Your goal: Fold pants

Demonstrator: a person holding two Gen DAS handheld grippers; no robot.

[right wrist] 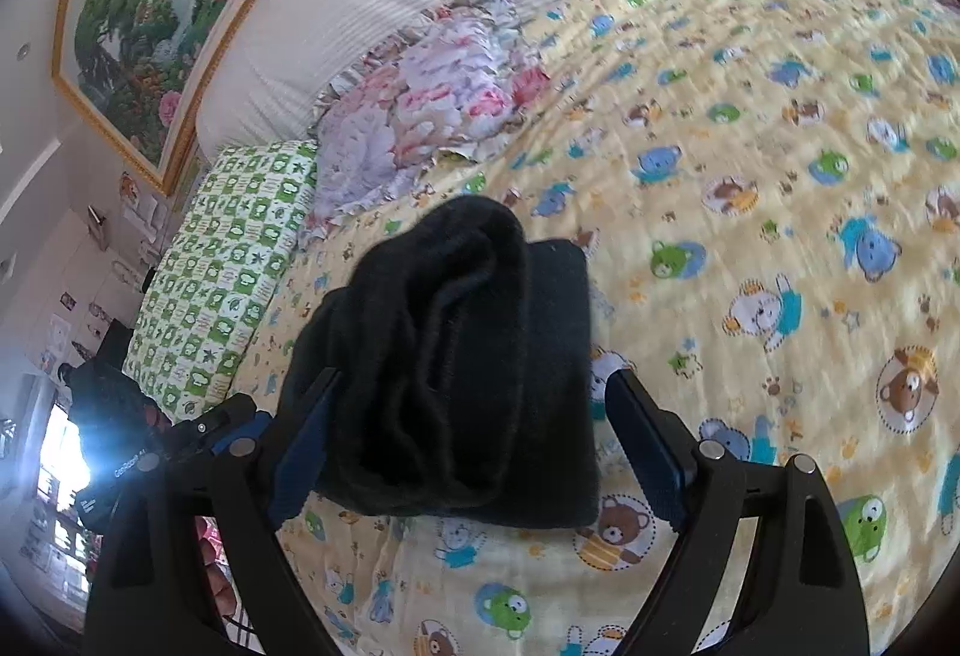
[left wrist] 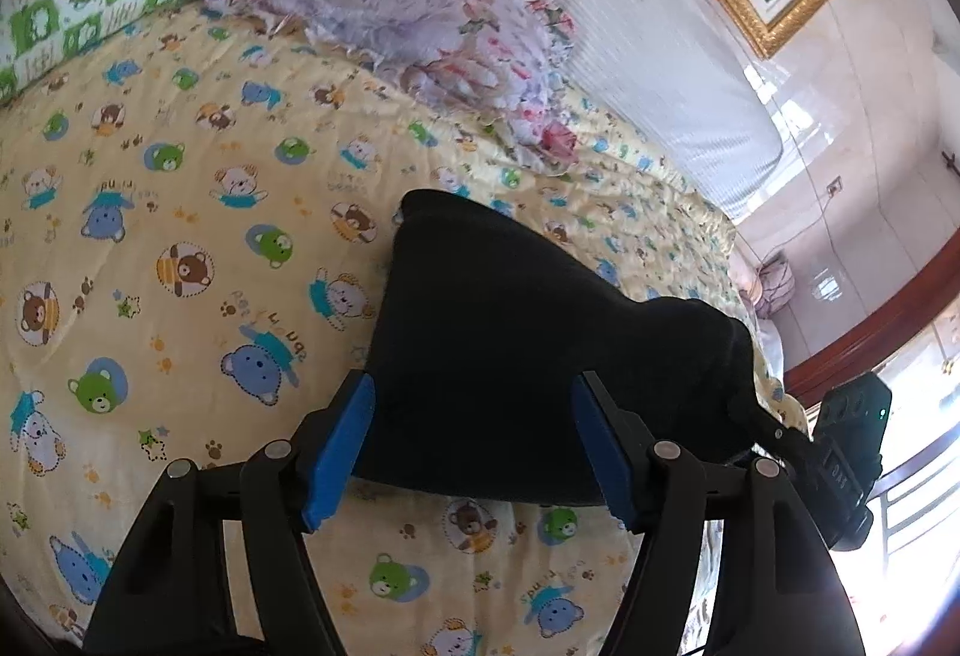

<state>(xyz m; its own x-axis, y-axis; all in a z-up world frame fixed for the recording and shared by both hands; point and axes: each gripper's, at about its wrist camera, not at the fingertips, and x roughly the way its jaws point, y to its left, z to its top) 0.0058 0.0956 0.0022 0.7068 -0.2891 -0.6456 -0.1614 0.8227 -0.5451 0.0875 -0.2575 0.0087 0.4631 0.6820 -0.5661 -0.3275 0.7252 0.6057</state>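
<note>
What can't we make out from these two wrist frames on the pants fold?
- Black pants, left wrist view: fabric is uniformly dark, so fold lines and layer count don't show.
- Pants' underside, right wrist view: hidden by the bundle's own top layers.
- Right gripper, left wrist view: only its body shows at the frame edge; fingers hidden behind the pants.
- Bear-print quilt, right wrist view: far part blurred.

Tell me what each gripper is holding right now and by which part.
Nothing is held. The left gripper and right gripper both stand open, fingers spread either side of the folded black pants lying on the bed quilt.
</note>
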